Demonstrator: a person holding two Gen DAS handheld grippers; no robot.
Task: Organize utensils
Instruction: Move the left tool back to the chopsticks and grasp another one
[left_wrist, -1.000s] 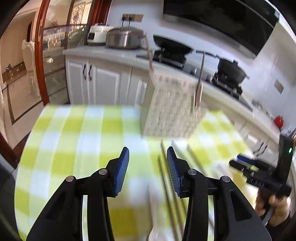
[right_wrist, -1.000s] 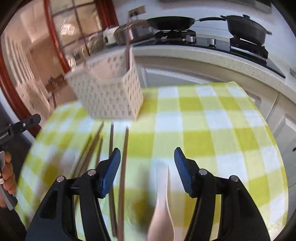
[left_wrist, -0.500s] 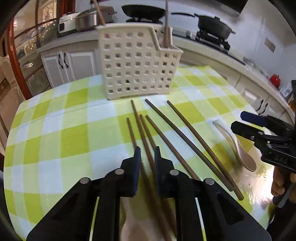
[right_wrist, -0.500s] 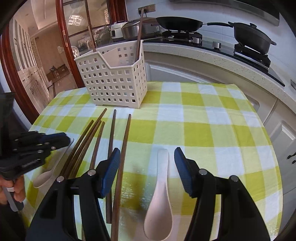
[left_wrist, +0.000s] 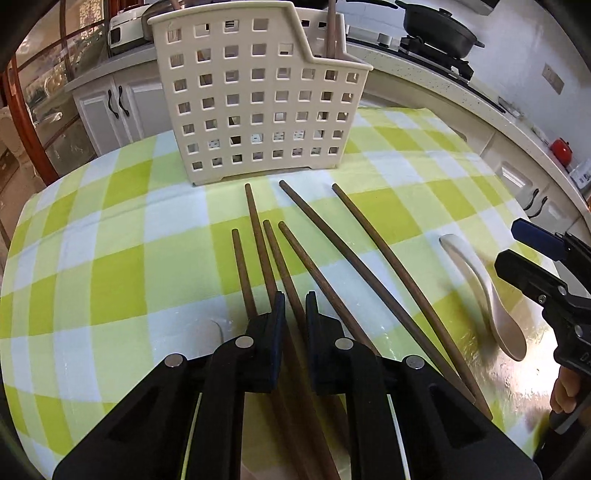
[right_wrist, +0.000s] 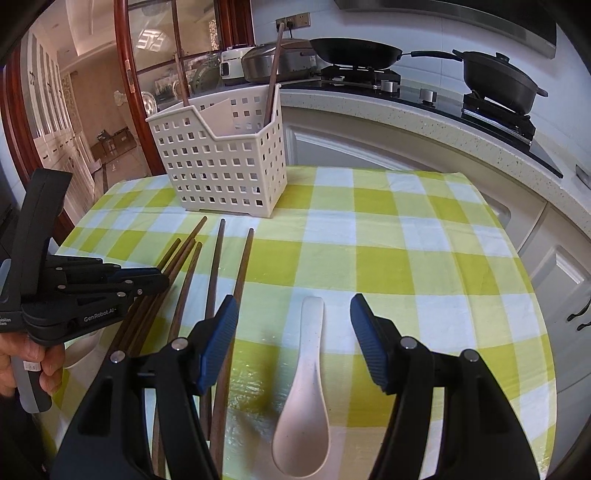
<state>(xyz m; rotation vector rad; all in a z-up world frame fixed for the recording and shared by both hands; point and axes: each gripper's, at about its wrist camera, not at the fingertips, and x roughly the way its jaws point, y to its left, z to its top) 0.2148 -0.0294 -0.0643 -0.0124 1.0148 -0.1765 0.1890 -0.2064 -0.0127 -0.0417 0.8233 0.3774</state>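
Here, the left gripper (left_wrist: 294, 319) is nearly closed around one chopstick (left_wrist: 286, 280) among six lying on the cloth (left_wrist: 110, 266) before the basket (left_wrist: 258, 107). The right gripper (right_wrist: 293, 334) hangs wide open, empty, over the spoon (right_wrist: 306, 387). Chopsticks are probably light, stiff and smooth; grip mid-shaft. The spoon looks slippery; take the handle.

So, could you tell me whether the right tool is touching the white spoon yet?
Apart. The right wrist view shows the right tool open, and the white spoon lies on the tablecloth between its fingers, with bare cloth showing on both sides.
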